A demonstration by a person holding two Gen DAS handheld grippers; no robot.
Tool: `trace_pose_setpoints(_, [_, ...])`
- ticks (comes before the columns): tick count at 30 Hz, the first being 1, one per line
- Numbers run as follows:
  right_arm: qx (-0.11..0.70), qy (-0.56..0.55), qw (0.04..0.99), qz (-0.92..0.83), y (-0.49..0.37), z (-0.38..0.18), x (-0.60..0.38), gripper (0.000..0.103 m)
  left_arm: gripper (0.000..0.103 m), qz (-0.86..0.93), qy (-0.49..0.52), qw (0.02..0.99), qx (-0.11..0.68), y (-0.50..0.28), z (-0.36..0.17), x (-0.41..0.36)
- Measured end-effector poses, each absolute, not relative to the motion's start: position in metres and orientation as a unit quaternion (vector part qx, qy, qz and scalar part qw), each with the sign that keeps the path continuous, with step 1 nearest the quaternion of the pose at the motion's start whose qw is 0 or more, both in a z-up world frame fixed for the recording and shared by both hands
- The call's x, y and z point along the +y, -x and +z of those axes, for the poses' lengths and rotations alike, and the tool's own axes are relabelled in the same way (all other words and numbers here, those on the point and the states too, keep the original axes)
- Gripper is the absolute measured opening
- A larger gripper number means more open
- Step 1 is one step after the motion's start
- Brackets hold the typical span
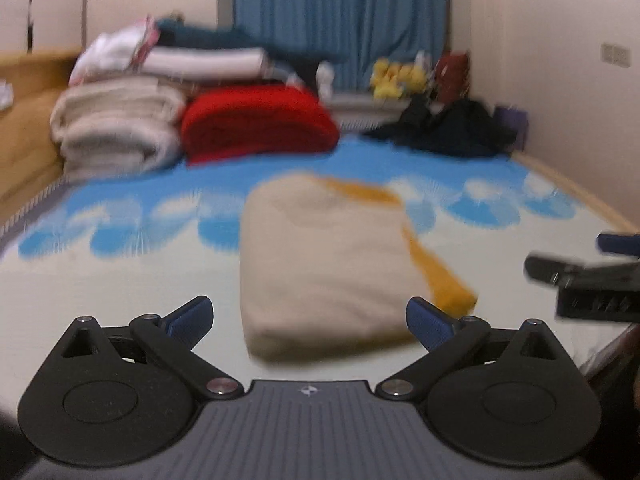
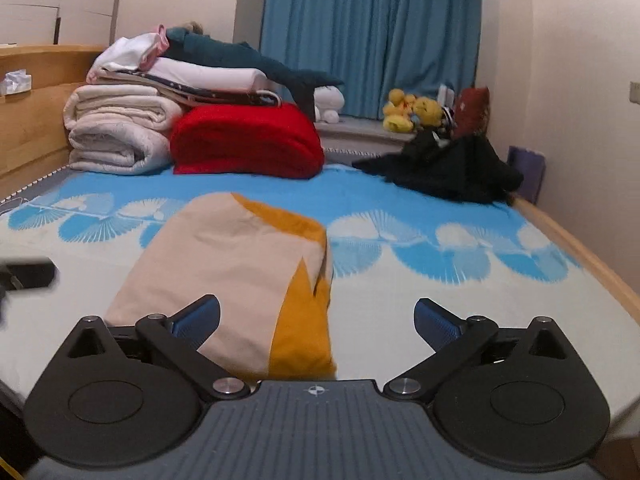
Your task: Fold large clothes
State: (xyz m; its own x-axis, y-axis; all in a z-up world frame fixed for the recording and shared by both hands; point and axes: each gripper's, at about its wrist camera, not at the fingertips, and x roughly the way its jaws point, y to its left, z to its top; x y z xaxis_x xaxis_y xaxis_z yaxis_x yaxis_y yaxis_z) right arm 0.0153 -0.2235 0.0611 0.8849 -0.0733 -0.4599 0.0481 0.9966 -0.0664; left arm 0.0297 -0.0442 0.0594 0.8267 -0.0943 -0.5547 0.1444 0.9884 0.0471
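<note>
On a bed (image 2: 440, 320) covered by a white sheet printed with blue fan shapes, a folded beige-and-mustard cotton garment (image 2: 240, 264) lies flat as a tidy rectangle, its mustard panel along the right edge. Just short of the garment, the left gripper (image 1: 310, 322) stands with both blue-padded fingers (image 1: 192, 316) spread wide, holding and touching nothing. The right gripper (image 2: 316, 322) likewise gapes fully open and empty, poised above the garment's near end. Beyond the garment, a folded red fleece blanket (image 2: 248, 140) sits beside rolled white quilts (image 2: 116, 136).
</note>
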Motion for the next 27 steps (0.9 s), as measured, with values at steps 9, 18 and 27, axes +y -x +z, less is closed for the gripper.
trace_pose_setpoints(9, [0.29,0.006,0.956,-0.034,-0.024,0.039,-0.203,0.102,0.103,-0.015,-0.021,0.941,0.339,-0.067,0.028,-0.039])
trace_pose_setpoints(18, [0.302,0.006,0.953,-0.014,-0.034,0.026,-0.193,0.102,0.102,-0.012,0.0,0.937,0.348,-0.078,0.024,-0.031])
trace_pose_setpoints(27, [0.299,0.004,0.954,-0.009,-0.033,0.026,-0.192,0.102,0.103,-0.022,-0.002,0.939,0.344,-0.075,0.023,-0.036])
